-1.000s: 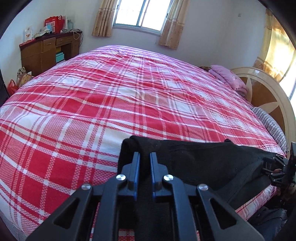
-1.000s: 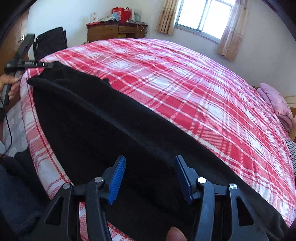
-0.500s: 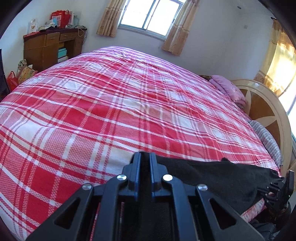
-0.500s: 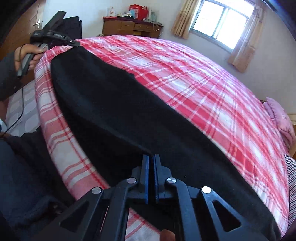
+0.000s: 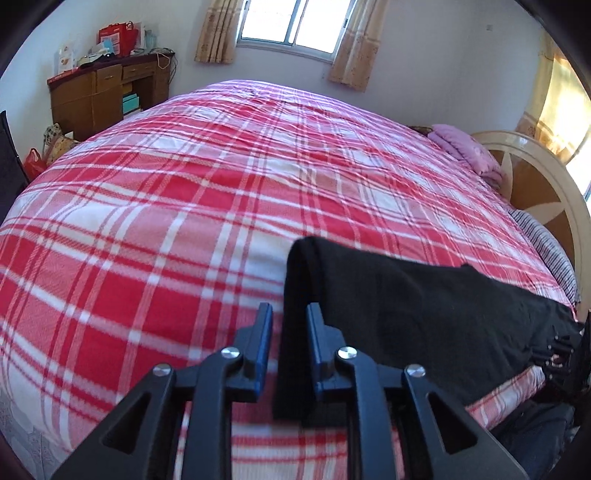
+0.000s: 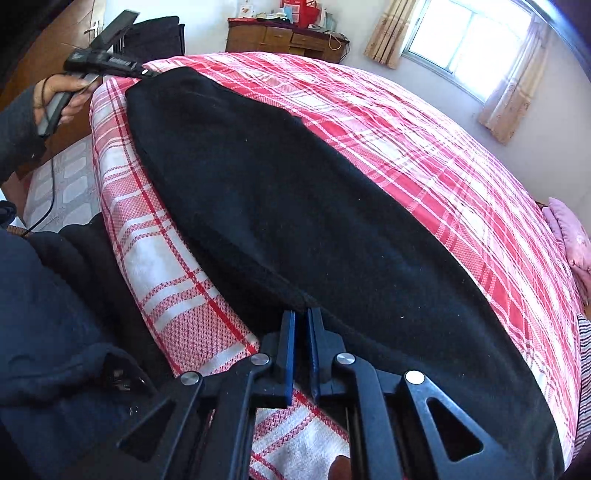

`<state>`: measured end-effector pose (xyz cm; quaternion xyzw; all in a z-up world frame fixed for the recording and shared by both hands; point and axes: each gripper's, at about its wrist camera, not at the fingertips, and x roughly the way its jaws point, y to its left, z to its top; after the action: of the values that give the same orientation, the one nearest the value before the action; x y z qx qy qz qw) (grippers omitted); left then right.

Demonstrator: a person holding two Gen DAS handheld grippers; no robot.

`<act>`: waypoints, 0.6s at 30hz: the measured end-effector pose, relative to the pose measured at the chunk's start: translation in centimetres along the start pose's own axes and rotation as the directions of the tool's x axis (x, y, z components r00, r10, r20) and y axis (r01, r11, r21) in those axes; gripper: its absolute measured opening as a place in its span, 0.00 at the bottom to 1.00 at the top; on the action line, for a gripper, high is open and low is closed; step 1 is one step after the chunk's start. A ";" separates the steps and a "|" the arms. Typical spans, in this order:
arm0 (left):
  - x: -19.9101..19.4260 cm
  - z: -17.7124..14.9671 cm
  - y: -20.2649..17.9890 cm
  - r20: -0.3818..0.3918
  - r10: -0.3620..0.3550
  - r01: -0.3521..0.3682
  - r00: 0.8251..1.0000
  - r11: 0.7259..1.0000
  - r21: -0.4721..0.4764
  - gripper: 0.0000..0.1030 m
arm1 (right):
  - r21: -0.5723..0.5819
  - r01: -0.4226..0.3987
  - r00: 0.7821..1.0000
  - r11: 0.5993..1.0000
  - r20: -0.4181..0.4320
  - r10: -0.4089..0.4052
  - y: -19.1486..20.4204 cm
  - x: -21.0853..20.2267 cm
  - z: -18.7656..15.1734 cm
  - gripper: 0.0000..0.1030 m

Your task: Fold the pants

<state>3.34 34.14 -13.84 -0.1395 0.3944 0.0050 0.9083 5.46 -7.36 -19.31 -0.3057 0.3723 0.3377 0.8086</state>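
Observation:
The black pants (image 6: 295, 206) lie stretched along the near edge of the red plaid bed (image 6: 424, 122). My right gripper (image 6: 302, 317) is shut on the pants' near edge. In the left wrist view the pants (image 5: 424, 310) run to the right. My left gripper (image 5: 289, 314) has its jaws parted, with the pants' end strip hanging between them without being clamped. The left gripper also shows in the right wrist view (image 6: 144, 72) at the pants' far end. The right gripper shows in the left wrist view (image 5: 561, 347) at the far right.
A wooden desk (image 5: 107, 92) with boxes stands by the far wall, under a window (image 5: 291, 22). A pink pillow (image 5: 465, 151) and wooden headboard (image 5: 543, 184) are at the right. A black chair (image 6: 155, 33) stands beyond the bed corner. My dark-clothed body (image 6: 48, 332) is at left.
My left gripper has opened its jaws from shut on the pants' end. My right gripper closed on the near edge earlier and stays shut, drawn back toward the bed edge.

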 end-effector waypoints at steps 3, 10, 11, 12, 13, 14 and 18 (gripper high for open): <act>-0.4 -0.8 0.0 -0.007 -0.007 0.007 1.000 1.000 0.001 0.20 | 0.014 -0.001 1.000 1.000 0.011 0.001 -0.2 -0.2 0.0 0.08; -1.3 -0.7 -0.9 0.033 -0.040 0.041 0.999 0.999 -0.016 0.34 | 0.061 -0.010 0.999 0.998 0.037 0.008 -1.1 -0.7 0.1 0.43; -1.5 -0.7 -1.0 0.041 -0.037 0.038 0.998 0.999 -0.015 0.42 | 0.070 -0.009 0.999 0.997 0.044 0.006 -1.3 -0.8 0.1 0.43; -1.7 -0.6 -1.1 0.052 -0.040 0.041 0.998 0.999 -0.015 0.45 | 0.076 -0.006 0.999 0.997 0.045 0.003 -1.4 -0.8 0.1 0.43; -1.8 -0.5 -1.1 0.060 -0.045 0.046 0.997 0.999 -0.019 0.47 | 0.081 0.000 0.999 0.997 0.046 -0.003 -1.5 -0.8 0.1 0.43; -2.0 -0.5 -1.0 0.066 -0.050 0.052 0.997 0.998 -0.024 0.47 | 0.087 0.007 0.999 0.996 0.047 -0.011 -1.6 -0.8 0.1 0.43; -2.3 -0.2 -0.4 0.082 -0.073 0.078 0.994 0.995 -0.057 0.47 | 0.107 0.010 0.999 0.994 0.051 -0.016 -2.1 -0.6 0.0 0.43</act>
<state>1.65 33.99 -12.18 -0.1813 0.3519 -0.0117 0.9182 6.80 -8.81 -18.28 -0.2556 0.3665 0.3198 0.8355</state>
